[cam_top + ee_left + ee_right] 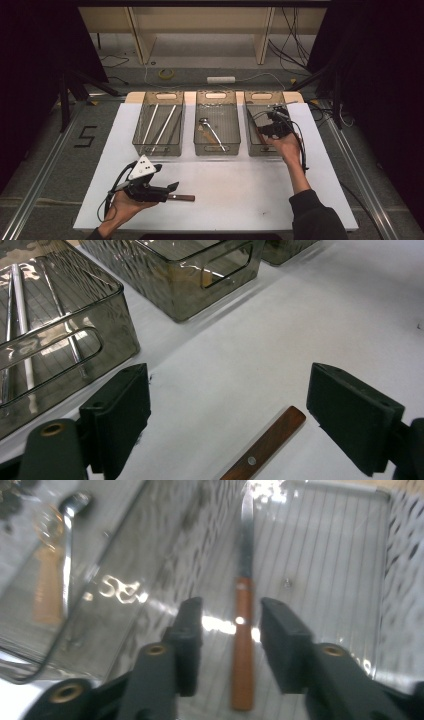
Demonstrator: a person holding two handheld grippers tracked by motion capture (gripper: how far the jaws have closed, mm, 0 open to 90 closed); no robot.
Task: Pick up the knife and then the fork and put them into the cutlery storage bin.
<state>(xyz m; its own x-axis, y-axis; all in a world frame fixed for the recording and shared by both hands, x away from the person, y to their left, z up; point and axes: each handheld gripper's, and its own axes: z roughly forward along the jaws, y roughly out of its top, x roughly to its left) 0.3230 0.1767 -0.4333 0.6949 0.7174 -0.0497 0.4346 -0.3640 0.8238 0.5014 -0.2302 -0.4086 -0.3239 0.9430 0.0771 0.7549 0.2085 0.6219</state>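
White table (pixel 230 200) bearing 3 smoky clear bins, right gripper (pixel 231 625) over the right bin (pixel 252 112), jaws parted, wooden-handled knife (pixel 243 645) lying free between them on the bin floor, left gripper (pixel 227 410) wide open around another wooden handle (pixel 267 442) on the table

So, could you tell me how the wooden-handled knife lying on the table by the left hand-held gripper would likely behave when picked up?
The knife looks stiff: a straight, riveted wooden handle. It lies flat on the white table, so it should slide rather than roll. It is probably light, though its low profile may make it awkward for the left hand-held gripper, whose jaws stand open.
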